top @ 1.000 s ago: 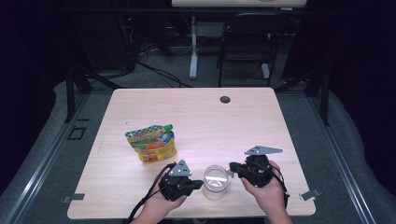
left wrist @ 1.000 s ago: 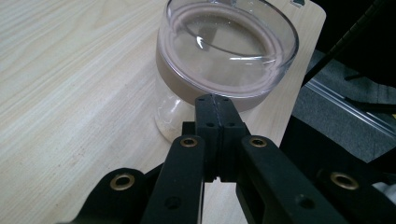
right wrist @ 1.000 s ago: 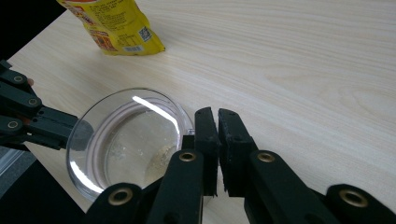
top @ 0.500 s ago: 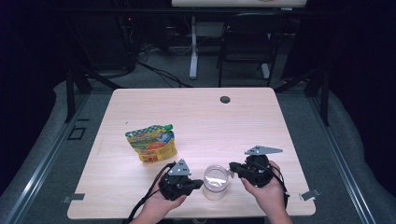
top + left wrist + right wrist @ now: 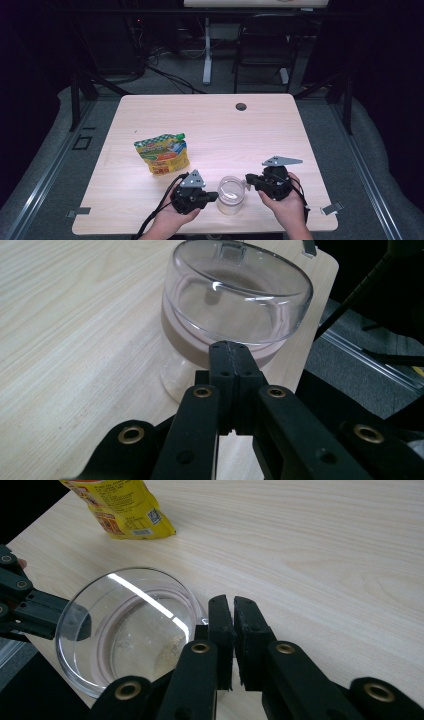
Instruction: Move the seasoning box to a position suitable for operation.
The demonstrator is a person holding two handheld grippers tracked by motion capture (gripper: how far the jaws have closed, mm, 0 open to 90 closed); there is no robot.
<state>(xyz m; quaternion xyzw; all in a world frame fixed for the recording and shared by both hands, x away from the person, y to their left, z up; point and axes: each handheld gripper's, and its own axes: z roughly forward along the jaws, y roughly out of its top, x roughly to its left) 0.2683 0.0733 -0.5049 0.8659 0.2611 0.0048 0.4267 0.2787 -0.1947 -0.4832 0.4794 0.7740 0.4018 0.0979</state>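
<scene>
High view: no change since a second ago | clear cup [image 5: 231,194] at tabletop [image 5: 210,125] near edge, between your left tongs [image 5: 214,196] and right tongs [image 5: 248,181] | both pressed together, empty | cup not gripped yet

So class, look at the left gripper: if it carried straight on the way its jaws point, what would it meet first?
Most likely the clear lidded jar: the left gripper, its jaws shut, points at the jar's side just ahead. Whether it already touches is unclear.

On the table [image 5: 260,130], a jar [image 5: 231,193] stands near the front edge between the left gripper [image 5: 214,195] and right gripper [image 5: 248,181]; a pouch [image 5: 162,154] lies behind-left.
</scene>
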